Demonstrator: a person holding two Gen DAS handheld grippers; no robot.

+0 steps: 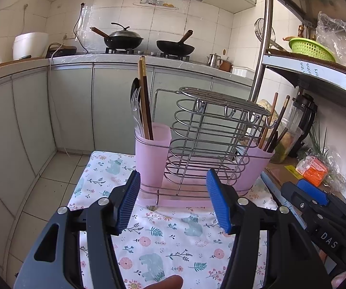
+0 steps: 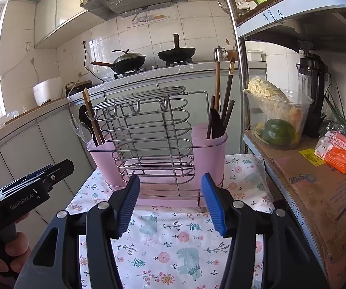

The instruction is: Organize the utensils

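Blue-padded left tongs [image 1: 173, 201] gaping | right tongs [image 2: 170, 203] gaping, both angled downward

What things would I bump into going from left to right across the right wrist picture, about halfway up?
White pot → left pink cup → wire rack → right pink cup → clear bowl of vegetables → black blender → orange packet.

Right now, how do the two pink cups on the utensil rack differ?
The left pink cup holds clear plastic spoons, a black spoon and chopsticks; the right pink cup holds a black serrated knife and dark chopsticks, with no clear cutlery. The right cup's tallest sticks rise higher above its rim. Both are pink, translucent and sit in the wire rack.
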